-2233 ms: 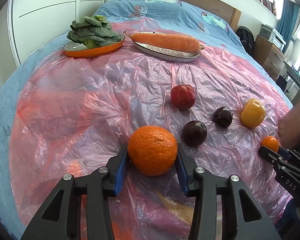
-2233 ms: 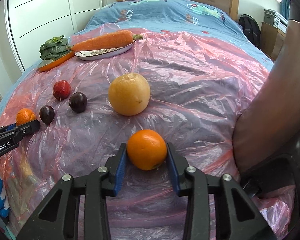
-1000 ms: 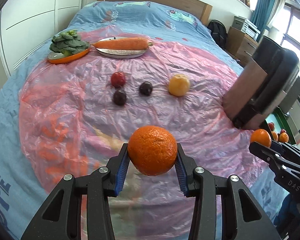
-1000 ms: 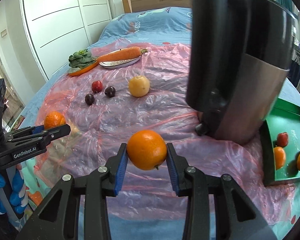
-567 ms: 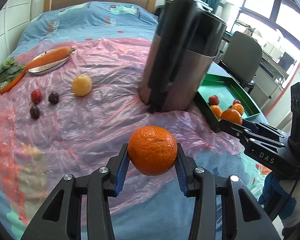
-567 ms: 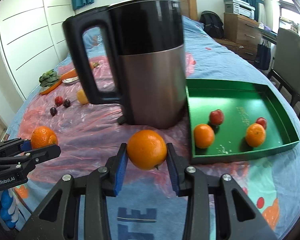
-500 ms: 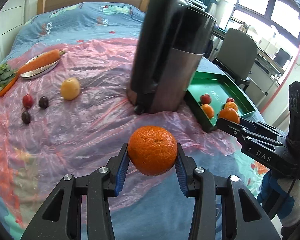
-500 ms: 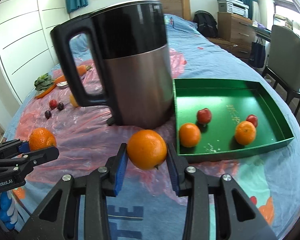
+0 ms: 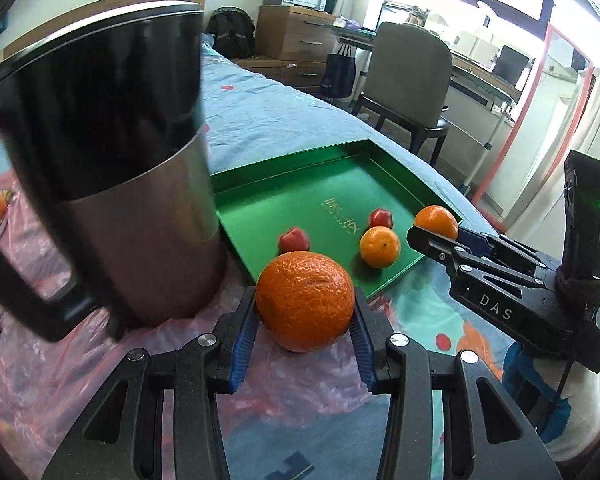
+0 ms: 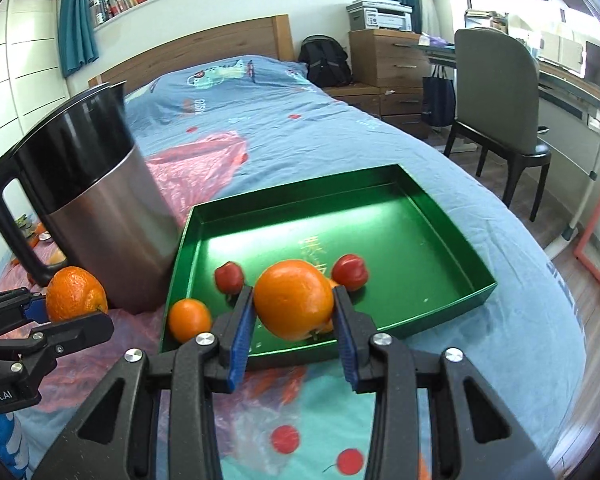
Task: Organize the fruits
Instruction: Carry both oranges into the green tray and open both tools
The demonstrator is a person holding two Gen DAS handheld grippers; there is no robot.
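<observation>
Item: my left gripper (image 9: 305, 334) and right gripper (image 10: 294, 330), each pinching an orange, now carried from the fruit spread to the green tray's (image 10: 466, 248) near edge; drop-off next.

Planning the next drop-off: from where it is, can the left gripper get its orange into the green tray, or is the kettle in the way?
Probably yes. The left gripper holds its orange near the green tray; the kettle stands to one side, and bare tray floor lies ahead.
</observation>
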